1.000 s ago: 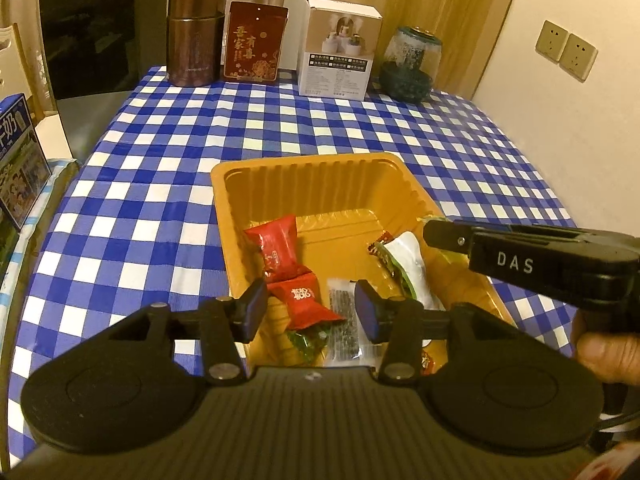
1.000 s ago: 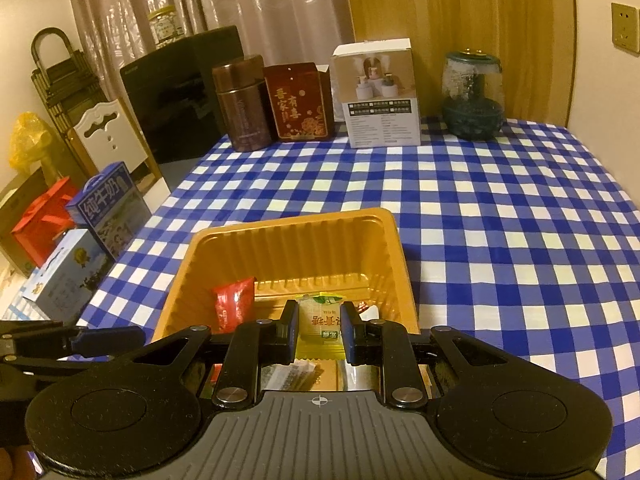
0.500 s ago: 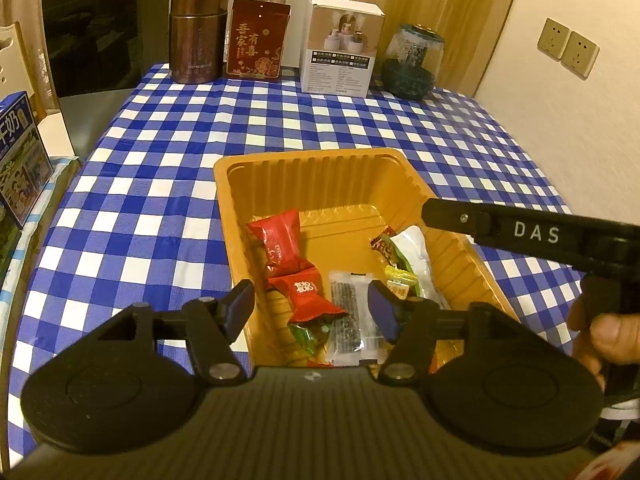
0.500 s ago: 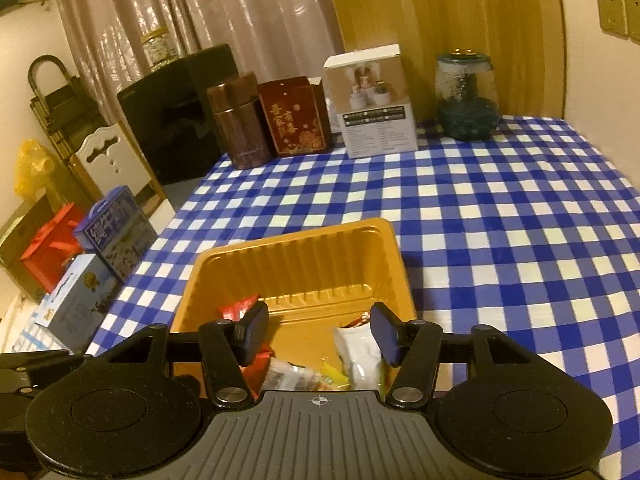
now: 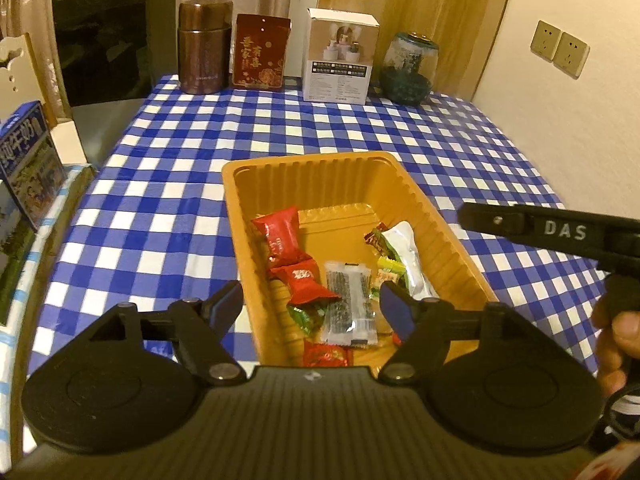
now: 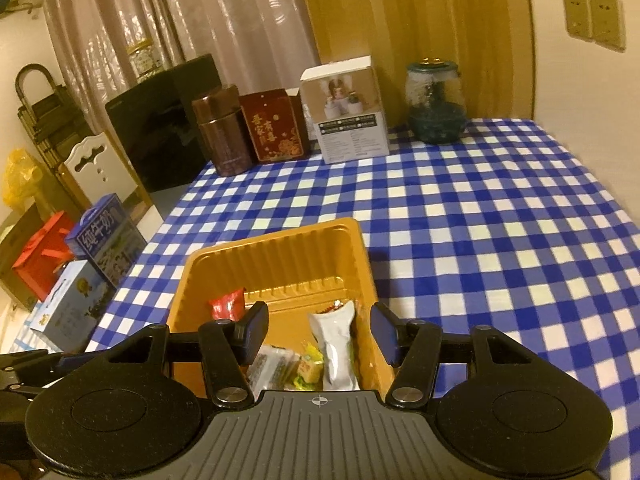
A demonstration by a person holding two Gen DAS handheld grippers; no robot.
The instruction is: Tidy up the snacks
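An orange plastic tray sits on the blue checked tablecloth and holds several wrapped snacks: two red packets, a dark seaweed pack, a white pouch and a small yellow-green candy. My left gripper is open and empty above the tray's near end. My right gripper is open and empty above the tray, over the white pouch. The right gripper's arm also shows in the left wrist view at the right.
At the table's back stand a brown canister, a red tin, a white box and a glass jar. A black appliance and cartons stand off the left edge. The wall is at the right.
My right gripper has opened and let go of the yellow-green candy, which now lies in the tray. Both grippers have risen and drawn back; the left opened wider.
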